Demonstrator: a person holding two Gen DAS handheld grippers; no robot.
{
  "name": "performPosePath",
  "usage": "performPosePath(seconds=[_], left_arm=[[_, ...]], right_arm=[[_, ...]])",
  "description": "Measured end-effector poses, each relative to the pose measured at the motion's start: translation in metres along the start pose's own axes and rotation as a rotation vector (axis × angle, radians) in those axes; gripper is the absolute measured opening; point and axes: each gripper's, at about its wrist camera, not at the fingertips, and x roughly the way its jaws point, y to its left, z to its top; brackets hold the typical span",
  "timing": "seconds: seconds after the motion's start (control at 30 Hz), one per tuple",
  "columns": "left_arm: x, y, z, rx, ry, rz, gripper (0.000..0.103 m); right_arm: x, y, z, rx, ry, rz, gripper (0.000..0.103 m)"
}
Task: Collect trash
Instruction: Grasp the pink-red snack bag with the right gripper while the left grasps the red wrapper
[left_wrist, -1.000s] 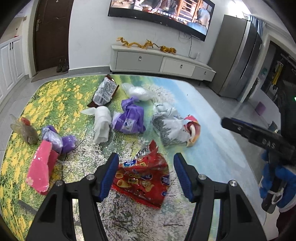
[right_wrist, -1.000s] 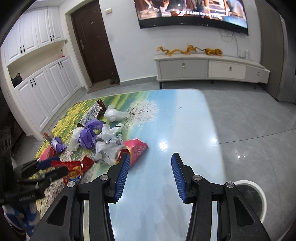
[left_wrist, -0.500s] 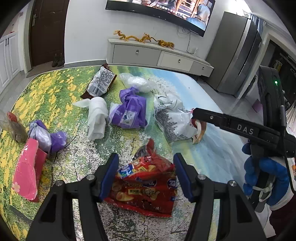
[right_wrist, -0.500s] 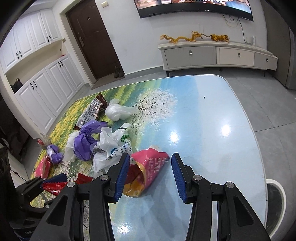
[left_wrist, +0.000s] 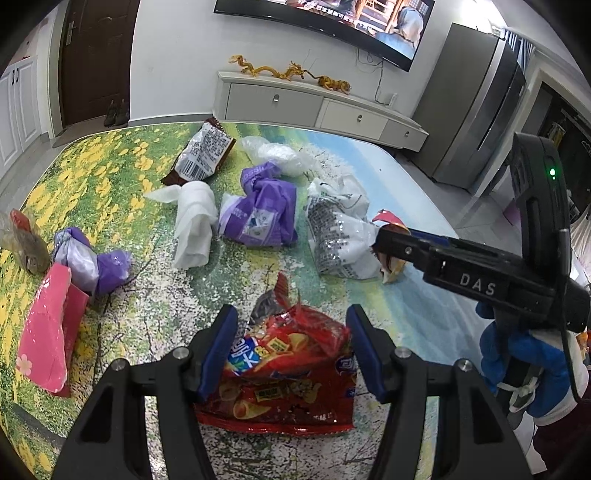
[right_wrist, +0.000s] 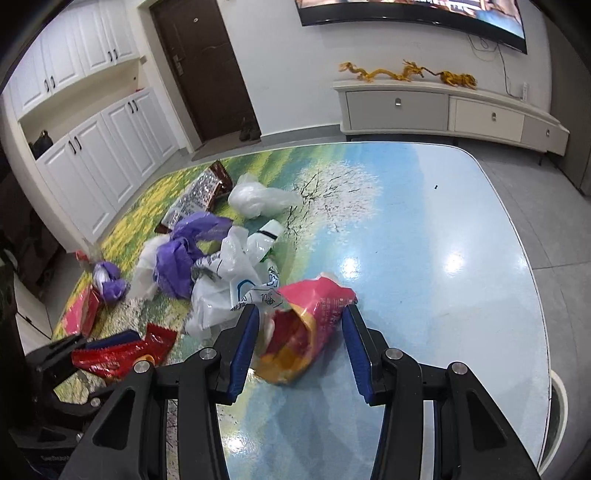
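Note:
A red chip bag (left_wrist: 284, 373) lies on the table between the open jaws of my left gripper (left_wrist: 290, 350); it also shows in the right wrist view (right_wrist: 122, 352). A pink and yellow snack bag (right_wrist: 306, 328) lies between the open jaws of my right gripper (right_wrist: 299, 350); the left wrist view shows its tip (left_wrist: 388, 218) beside the right gripper (left_wrist: 424, 247). Neither bag is pinched. A white printed plastic bag (right_wrist: 229, 284) lies next to the pink bag.
More trash lies on the landscape-print table (right_wrist: 424, 240): purple bag (left_wrist: 258, 210), white tissue (left_wrist: 194, 221), pink packet (left_wrist: 48, 328), small purple wad (left_wrist: 92, 258), brown wrapper (left_wrist: 203, 151), clear bag (left_wrist: 277, 153). A round white bin rim (right_wrist: 557, 406) shows at the table's right edge.
Both grippers moved forward and lower. The red chip bag now sits between the left jaws and the pink snack bag between the right jaws. Both stay open.

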Motion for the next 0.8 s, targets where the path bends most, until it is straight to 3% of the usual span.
performPosePath(seconds=[0.1,0.2,0.63,0.8], left_arm=[[-0.001,0.0,-0.001,0.003,0.0,-0.001,0.059],[-0.002,-0.001,-0.002,0.001,0.0,-0.005,0.052],[-0.022,-0.009,-0.005,0.013,-0.031,-0.046,0.016],[-0.039,-0.018,-0.009,0.026,-0.054,-0.047,0.014]], right_arm=[[-0.001,-0.001,-0.001,-0.002,-0.001,-0.009,0.045],[-0.003,-0.001,-0.002,-0.015,-0.005,-0.013,0.038],[-0.023,-0.002,-0.017,-0.038,-0.014,0.006,0.027],[-0.037,-0.001,-0.028,-0.04,-0.02,0.016,0.025]])
